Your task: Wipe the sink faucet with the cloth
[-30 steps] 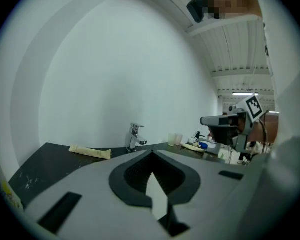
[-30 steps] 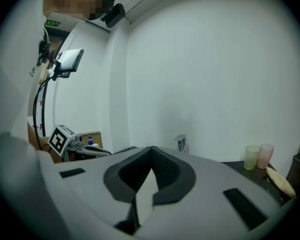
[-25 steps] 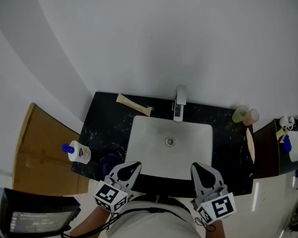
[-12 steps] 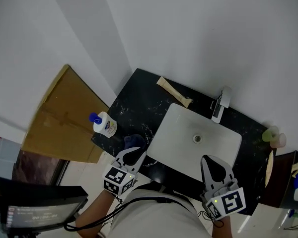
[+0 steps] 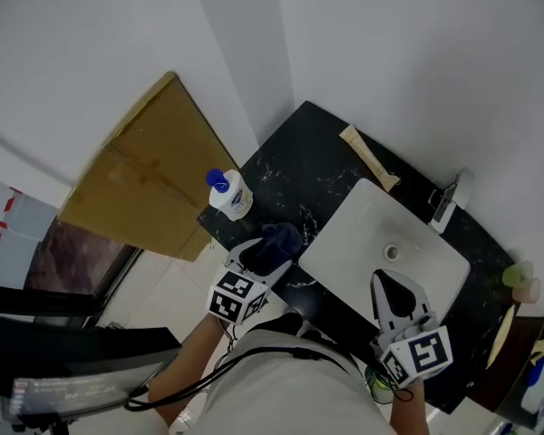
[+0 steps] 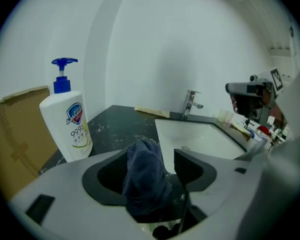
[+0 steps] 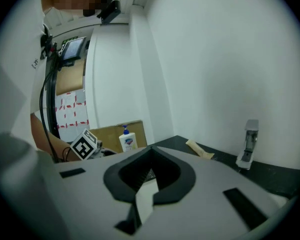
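A dark blue cloth (image 5: 283, 236) lies bunched on the black counter (image 5: 295, 166) left of the white sink (image 5: 358, 220). My left gripper (image 5: 270, 248) reaches down over it. In the left gripper view its jaws have just been opening and stand wide, with the cloth (image 6: 145, 181) loose between them and a gap on the right side. My right gripper (image 5: 389, 285) hovers over the sink's front rim, shut and empty, which the right gripper view (image 7: 151, 152) confirms. The chrome faucet (image 5: 448, 200) stands at the sink's back, far from both grippers.
A white soap pump bottle (image 5: 228, 194) stands at the counter's left corner, close to the cloth. A brown cardboard sheet (image 5: 140, 184) leans beside the counter. A tan wrapped packet (image 5: 369, 169) lies near the wall. Two cups (image 5: 521, 280) sit at the counter's right end.
The head view has swung left. Both grippers moved toward the counter's left side. The left gripper dropped onto the cloth and its jaws went from shut to wide.
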Demonstrator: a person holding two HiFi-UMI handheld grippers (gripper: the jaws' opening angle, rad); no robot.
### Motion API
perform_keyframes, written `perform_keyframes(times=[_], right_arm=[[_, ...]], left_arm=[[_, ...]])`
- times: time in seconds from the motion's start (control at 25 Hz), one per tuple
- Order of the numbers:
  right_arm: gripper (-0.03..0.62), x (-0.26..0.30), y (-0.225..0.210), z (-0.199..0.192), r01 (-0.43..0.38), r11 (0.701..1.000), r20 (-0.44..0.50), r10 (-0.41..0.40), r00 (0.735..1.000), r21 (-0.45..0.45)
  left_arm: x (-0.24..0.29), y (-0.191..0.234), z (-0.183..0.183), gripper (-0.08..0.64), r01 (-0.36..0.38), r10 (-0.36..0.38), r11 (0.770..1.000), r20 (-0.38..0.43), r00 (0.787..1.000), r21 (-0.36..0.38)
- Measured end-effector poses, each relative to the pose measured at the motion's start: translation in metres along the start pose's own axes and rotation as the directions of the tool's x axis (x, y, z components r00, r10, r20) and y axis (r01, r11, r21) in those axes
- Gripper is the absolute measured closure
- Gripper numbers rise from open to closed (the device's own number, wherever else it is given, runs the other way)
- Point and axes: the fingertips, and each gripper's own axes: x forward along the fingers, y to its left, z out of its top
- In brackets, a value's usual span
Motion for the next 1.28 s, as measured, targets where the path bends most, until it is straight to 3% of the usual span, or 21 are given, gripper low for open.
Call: perform_keyframes(times=[0.24,0.44,0.6,0.68,0.8,0.96,1.04,1.16,1.28], right_arm=[[0.588,0.076,0.033,-0.054,-0.137,0.989,-0.118,0.13,0.984,-0.05],[0.588,0.093,0.049,-0.048,-0.17,0.983,-0.112,0.163,0.98,-0.062],[0.588,0.088,0.048,-0.04,-0.157,0.986,-0.099,0.151,0.984,-0.058],[0.588,0.083,0.044,-0.037,-0.142,0.988,-0.093,0.137,0.986,-0.054],[0.588,0.075,0.037,-0.034,-0.117,0.992,-0.088,0.111,0.99,-0.057],[0.588,0.058,0.017,-0.037,-0.019,0.999,-0.077,0.016,0.997,-0.045],[0.588,0.042,0.001,-0.033,0.046,0.998,-0.069,-0.049,0.996,-0.034],[0.588,0.012,-0.026,-0.027,0.144,0.989,-0.061,-0.145,0.988,-0.013],[0.588,-0.021,-0.051,-0.028,0.257,0.966,-0.057,-0.256,0.965,0.019]], left_arm=[[0.012,0.009,-0.009,0.271,-0.014,0.013,1.0,-0.033,0.999,-0.015],[0.024,0.008,-0.009,0.256,0.011,-0.01,1.0,-0.064,0.998,0.006],[0.036,0.016,-0.026,0.265,-0.024,0.027,0.999,-0.123,0.992,0.026],[0.039,0.022,-0.032,0.424,-0.051,0.055,0.998,-0.131,0.99,0.033],[0.04,0.015,-0.026,0.456,-0.036,0.039,0.999,-0.125,0.991,0.028],[0.052,-0.007,0.005,0.46,0.07,-0.068,0.997,-0.048,0.997,0.032],[0.066,-0.027,0.029,0.46,0.148,-0.148,0.987,-0.004,0.989,0.058],[0.095,-0.069,0.067,0.459,0.263,-0.268,0.955,0.021,0.963,0.141],[0.125,-0.116,0.11,0.459,0.379,-0.394,0.907,0.05,0.918,0.181]])
